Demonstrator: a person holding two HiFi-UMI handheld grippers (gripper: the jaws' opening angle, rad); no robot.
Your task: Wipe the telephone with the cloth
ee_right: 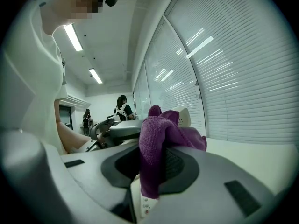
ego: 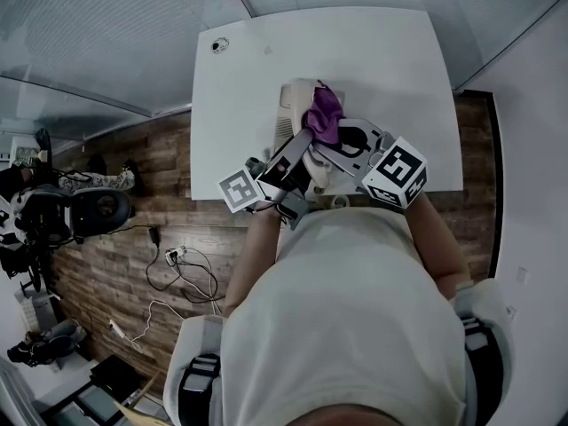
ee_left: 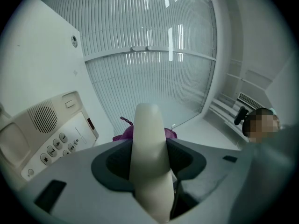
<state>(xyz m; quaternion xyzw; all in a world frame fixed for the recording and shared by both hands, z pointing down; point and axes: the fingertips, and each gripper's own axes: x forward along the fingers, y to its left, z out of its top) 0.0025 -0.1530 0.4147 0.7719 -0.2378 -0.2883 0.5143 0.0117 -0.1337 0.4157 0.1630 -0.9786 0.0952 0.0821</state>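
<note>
A cream telephone base (ego: 289,114) sits on the white table (ego: 373,51) just in front of me; its keypad and speaker grille show in the left gripper view (ee_left: 46,134). My left gripper (ee_left: 148,139) is shut on the cream handset (ee_left: 148,171), which stands up between its jaws. The right gripper (ee_right: 154,164) is shut on a purple cloth (ee_right: 156,143). In the head view the cloth (ego: 325,114) is bunched over the handset's far end, above the base. The handset's tip (ee_right: 184,116) pokes out behind the cloth. Both grippers (ego: 302,153) (ego: 342,140) are close together at the table's near edge.
A round cable hole (ego: 219,44) lies at the table's far left corner. Slatted blinds behind glass run along the far side (ee_left: 154,55). Left of the table is wood floor with loose cables (ego: 177,269) and a chair (ego: 93,207). Two people stand far back (ee_right: 122,108).
</note>
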